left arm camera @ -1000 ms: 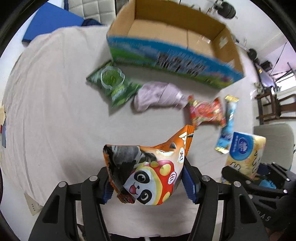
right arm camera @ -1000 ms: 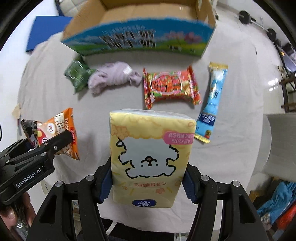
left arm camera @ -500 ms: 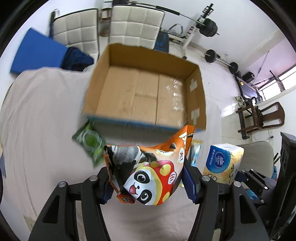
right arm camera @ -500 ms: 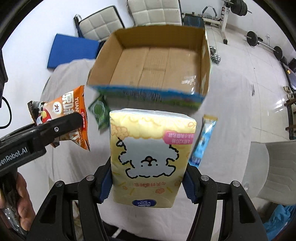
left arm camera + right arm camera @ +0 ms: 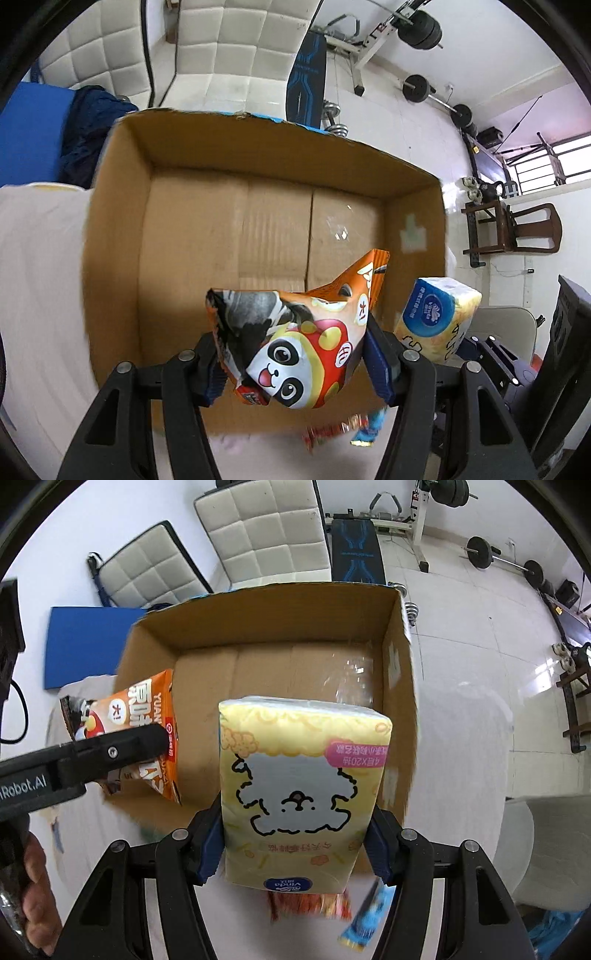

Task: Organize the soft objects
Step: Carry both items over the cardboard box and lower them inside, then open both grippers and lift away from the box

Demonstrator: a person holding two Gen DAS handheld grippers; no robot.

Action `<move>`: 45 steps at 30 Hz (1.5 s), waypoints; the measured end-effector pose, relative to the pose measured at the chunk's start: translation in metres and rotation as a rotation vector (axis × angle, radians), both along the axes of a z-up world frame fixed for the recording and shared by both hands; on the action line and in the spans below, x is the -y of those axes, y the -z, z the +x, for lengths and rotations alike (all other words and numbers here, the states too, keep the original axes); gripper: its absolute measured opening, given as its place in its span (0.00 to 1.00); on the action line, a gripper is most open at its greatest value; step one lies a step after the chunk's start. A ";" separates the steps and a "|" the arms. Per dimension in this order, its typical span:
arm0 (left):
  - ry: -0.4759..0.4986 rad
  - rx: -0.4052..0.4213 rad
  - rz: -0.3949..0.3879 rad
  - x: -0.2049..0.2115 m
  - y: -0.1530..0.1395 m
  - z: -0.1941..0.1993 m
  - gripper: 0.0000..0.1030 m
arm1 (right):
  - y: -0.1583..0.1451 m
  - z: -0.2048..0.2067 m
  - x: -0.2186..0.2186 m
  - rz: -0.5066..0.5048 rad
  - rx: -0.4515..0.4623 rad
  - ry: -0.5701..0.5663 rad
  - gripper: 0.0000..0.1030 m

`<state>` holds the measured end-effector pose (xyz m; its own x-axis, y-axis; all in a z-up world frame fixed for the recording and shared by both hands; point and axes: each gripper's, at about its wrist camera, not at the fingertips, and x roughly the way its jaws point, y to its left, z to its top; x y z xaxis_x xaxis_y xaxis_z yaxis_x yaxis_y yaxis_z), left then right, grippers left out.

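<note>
1. The left gripper (image 5: pixel 295 363) was clamped on the orange panda snack bag (image 5: pixel 295 339), its blue pads pressed into both sides.
2. That bag hung above the open cardboard box (image 5: pixel 122 236), over the near part of its bare floor.
3. The right gripper (image 5: pixel 295 843) was closed tight on the yellow tissue pack (image 5: pixel 299 797), held upright with the puppy drawing facing the camera.
4. The tissue pack sat over the box's near right edge in the right wrist view.
5. Below the near wall of the box, a red wrapper (image 5: pixel 310 904) and a blue wrapper (image 5: pixel 364 923) lay blurred, probably on the white cloth (image 5: pixel 40 295).
</note>
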<state>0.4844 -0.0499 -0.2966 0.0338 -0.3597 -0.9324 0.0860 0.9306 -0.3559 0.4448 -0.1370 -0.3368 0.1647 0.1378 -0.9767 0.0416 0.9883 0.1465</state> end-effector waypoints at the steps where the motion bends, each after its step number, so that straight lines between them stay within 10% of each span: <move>1: -0.001 -0.014 -0.006 0.001 0.007 0.008 0.58 | 0.010 0.013 -0.001 -0.011 -0.009 -0.009 0.64; 20: -0.005 -0.149 -0.003 0.000 0.078 0.075 0.60 | 0.111 0.116 -0.003 -0.096 -0.121 -0.072 0.65; 29: 0.063 -0.055 0.105 -0.008 0.049 0.052 0.91 | 0.107 0.121 -0.002 -0.108 -0.122 -0.086 0.71; 38: 0.044 0.100 0.178 -0.041 0.005 0.001 1.00 | 0.082 0.078 -0.017 -0.155 -0.075 -0.058 1.00; 45: 0.040 0.173 0.175 -0.058 -0.028 -0.055 1.00 | 0.051 0.034 -0.023 -0.166 0.006 0.051 1.00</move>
